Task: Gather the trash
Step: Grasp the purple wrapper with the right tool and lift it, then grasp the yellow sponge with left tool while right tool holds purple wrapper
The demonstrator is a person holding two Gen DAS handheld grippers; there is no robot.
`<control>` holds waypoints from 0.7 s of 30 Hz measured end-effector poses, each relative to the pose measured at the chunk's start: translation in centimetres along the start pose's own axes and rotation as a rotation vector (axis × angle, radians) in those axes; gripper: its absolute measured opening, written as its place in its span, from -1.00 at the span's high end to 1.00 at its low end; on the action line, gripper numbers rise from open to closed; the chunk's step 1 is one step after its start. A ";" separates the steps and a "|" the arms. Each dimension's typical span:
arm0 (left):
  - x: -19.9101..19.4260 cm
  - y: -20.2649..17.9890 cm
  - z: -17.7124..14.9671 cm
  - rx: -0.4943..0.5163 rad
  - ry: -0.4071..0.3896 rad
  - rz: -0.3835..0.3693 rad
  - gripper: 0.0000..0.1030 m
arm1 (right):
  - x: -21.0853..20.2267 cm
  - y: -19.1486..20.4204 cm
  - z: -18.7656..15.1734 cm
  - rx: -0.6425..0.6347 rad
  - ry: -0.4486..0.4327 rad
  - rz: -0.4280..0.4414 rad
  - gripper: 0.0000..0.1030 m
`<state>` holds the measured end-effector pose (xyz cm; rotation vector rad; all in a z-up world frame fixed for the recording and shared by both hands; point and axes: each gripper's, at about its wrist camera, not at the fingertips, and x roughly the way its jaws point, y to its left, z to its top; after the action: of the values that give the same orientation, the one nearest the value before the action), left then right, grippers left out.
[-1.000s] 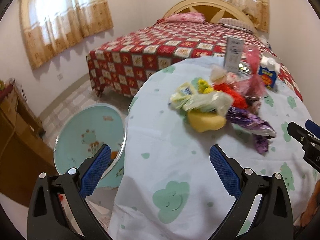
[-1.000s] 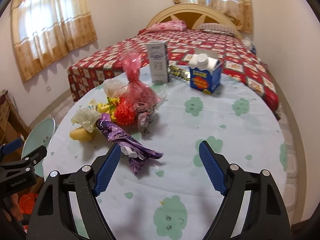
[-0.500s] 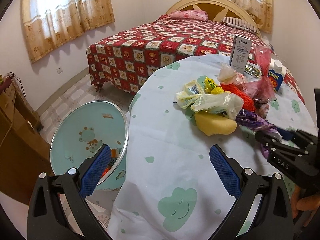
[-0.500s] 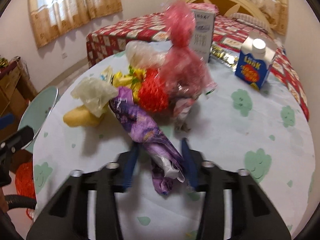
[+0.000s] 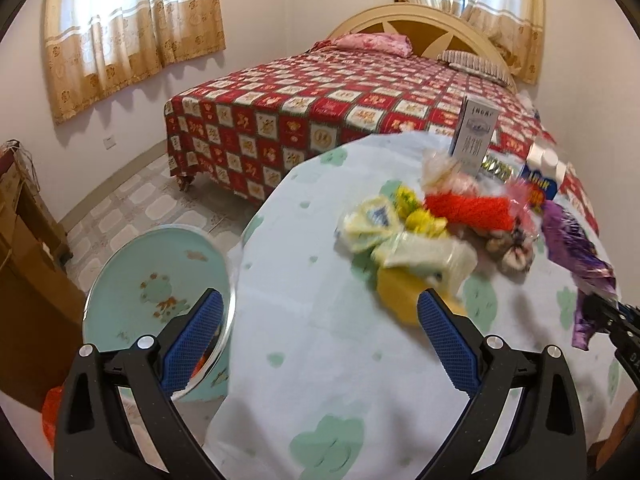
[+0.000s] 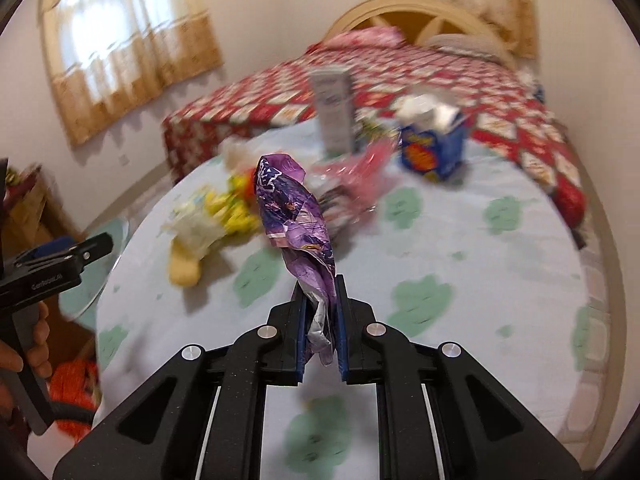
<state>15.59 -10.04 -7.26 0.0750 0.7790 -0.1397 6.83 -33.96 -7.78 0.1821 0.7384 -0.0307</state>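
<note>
A crumpled purple wrapper (image 6: 296, 216) stands up from my right gripper (image 6: 320, 285), lifted off the table; the jaws are closing, with the pads pressed on its lower end. The left wrist view shows the same purple wrapper (image 5: 576, 252) hanging at the far right above the right gripper (image 5: 612, 316). The remaining trash is heaped mid-table: a yellow lump (image 5: 400, 292), a pale bag (image 5: 424, 256), red netting (image 5: 468, 208) and a pink bag (image 6: 360, 168). My left gripper (image 5: 320, 296) is open and holds nothing, over the table's near left edge.
A light blue bin (image 5: 156, 292) stands on the floor left of the round table (image 5: 320, 380). A blue milk carton (image 6: 432, 148) and a tall white box (image 6: 334, 108) stand at the table's far side. A bed with a red checked cover (image 5: 320, 108) lies behind.
My right gripper went in to the purple wrapper, shut on it and raised it off the table. The left gripper drifted a little and stayed open.
</note>
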 end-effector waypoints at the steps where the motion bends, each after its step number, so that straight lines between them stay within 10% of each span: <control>1: 0.5 -0.3 0.4 -0.005 0.007 -0.001 -0.81 | 0.0 -0.4 0.1 0.012 -0.010 -0.025 0.75; 15: 7.4 -5.0 -1.3 -0.140 0.167 -0.068 -0.48 | 0.6 -1.3 0.0 0.044 -0.023 -0.027 0.75; 21: 8.1 -5.4 -1.5 -0.139 0.183 -0.149 0.20 | 0.5 -1.4 0.0 0.056 -0.025 -0.027 0.75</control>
<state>19.40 -16.04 -14.15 -0.1034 0.9752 -0.2218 7.12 -35.28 -8.35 0.2251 0.7153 -0.0790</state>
